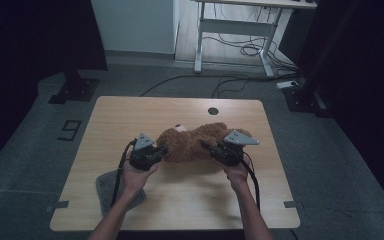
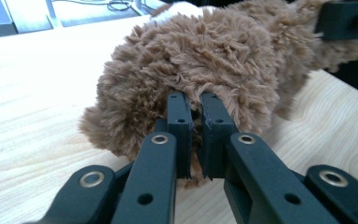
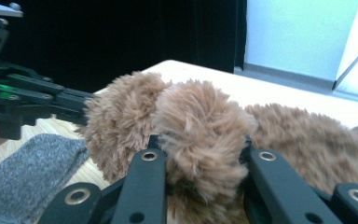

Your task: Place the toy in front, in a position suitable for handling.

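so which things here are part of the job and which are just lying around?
In the job:
- brown plush toy, lying on the table
- left claw, shut on the toy's fur
- right claw, shut on a tuft of the toy

Lying about:
- grey cloth near the table's front left edge
- white desk and floor cables behind

one plush bear (image 1: 192,142), one grey cloth (image 1: 107,186), two grippers, one table (image 1: 180,200)

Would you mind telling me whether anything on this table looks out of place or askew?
The brown plush bear lies sideways, pinched at both ends by the left tool and right tool. A grey cloth overhangs the table edge, crumpled.
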